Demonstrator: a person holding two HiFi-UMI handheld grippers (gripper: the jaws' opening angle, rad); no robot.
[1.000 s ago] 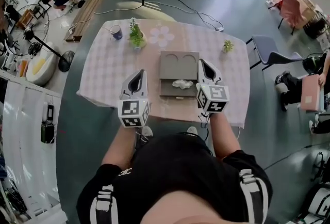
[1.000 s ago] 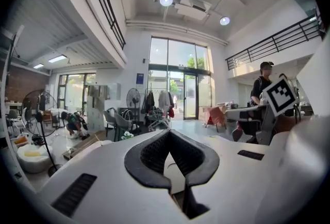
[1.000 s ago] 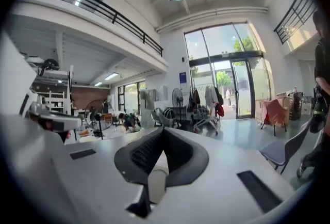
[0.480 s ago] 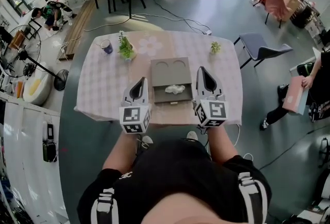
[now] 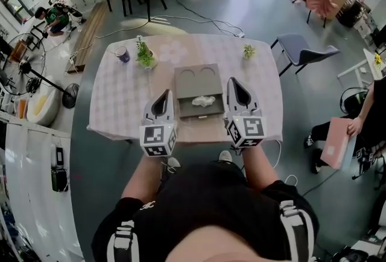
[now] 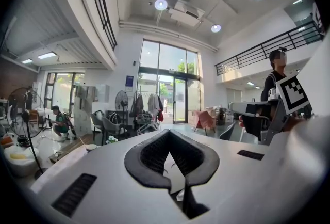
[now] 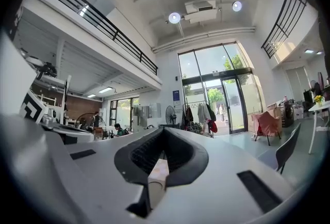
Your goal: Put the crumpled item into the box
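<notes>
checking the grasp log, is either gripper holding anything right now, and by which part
Nothing is held. The left gripper and the right gripper are both shut with empty fingers; the crumpled item lies in the box, apart from both.

Black, apparently short-sleeved top with white shoulder stripes; left gripper and right gripper pale grey.
</notes>
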